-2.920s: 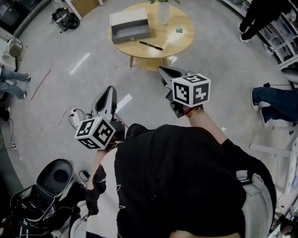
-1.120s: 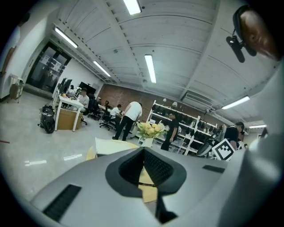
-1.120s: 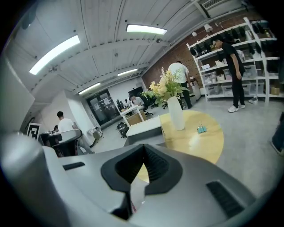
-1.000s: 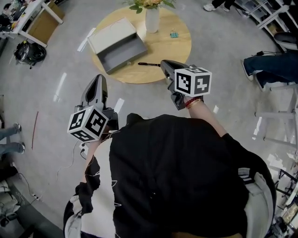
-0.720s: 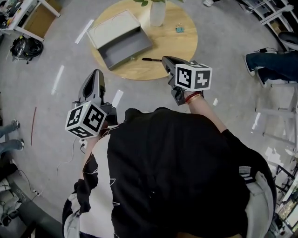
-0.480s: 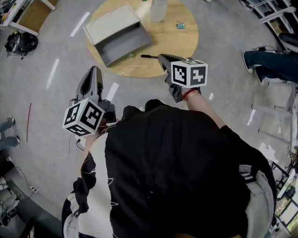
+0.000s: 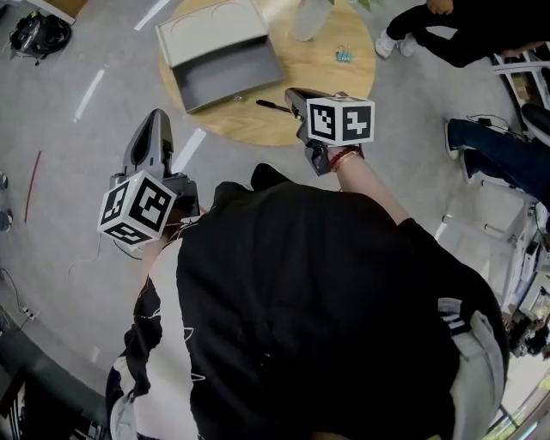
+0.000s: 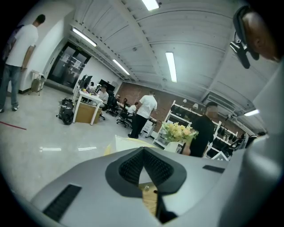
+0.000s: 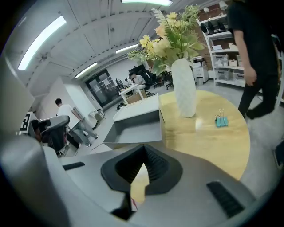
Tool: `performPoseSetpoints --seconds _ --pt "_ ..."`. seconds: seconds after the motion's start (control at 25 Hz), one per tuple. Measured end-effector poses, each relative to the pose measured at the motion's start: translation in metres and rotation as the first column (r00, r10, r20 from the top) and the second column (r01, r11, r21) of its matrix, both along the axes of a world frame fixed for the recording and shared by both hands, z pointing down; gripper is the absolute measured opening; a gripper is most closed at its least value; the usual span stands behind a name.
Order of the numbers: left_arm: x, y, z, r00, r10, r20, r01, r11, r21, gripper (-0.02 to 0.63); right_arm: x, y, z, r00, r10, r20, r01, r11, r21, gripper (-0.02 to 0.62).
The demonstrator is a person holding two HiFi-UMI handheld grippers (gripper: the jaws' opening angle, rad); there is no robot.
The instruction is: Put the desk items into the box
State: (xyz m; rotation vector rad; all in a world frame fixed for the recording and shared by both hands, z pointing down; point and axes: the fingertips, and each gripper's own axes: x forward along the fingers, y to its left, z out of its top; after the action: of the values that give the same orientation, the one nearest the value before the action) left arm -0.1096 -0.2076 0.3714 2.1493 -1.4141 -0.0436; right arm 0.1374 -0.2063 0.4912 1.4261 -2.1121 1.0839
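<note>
Hovering at the near edge of the table with the right gripper, jaws clenched on nothing, just beside the pen, probably the first pick. Left gripper likewise clamped empty, off the table. Box lying open far left to receive items; binder clip far right.

Bright, even indoor light
It is cast by ceiling strips; glare is seen on the floor; edges are strongly bowed.

The open box sat on the left of the round table, the pen just before its right corner. The vase stood behind, right of the box, with the binder clip farther right.
</note>
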Motion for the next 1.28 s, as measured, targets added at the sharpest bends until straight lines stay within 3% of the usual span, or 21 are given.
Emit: performPoseSetpoints --seconds 0.28,0.52,0.8,1.28 --pt "-0.009 0.014 0.01 0.995 -0.096 0.011 0.097 0.995 -0.037 0.011 -0.012 -0.007 0.027 0.993 -0.119 0.024 0.12 0.99 -0.071 0.006" --pt "-0.021 0.023 0.011 0.987 -0.158 0.029 0.159 0.986 -0.043 0.011 -0.013 -0.007 0.05 0.981 -0.195 -0.004 0.193 0.974 -0.119 0.067" --pt "-0.03 0.028 0.011 0.979 -0.202 0.039 0.204 0.978 -0.046 0.011 -0.021 0.0 0.072 0.939 -0.341 -0.054 0.326 0.927 -0.183 0.11" --pt "-0.044 0.03 0.017 0.97 -0.24 0.043 0.243 0.968 -0.063 0.011 -0.027 0.005 0.094 0.885 -0.451 -0.111 0.41 0.871 -0.269 0.13"
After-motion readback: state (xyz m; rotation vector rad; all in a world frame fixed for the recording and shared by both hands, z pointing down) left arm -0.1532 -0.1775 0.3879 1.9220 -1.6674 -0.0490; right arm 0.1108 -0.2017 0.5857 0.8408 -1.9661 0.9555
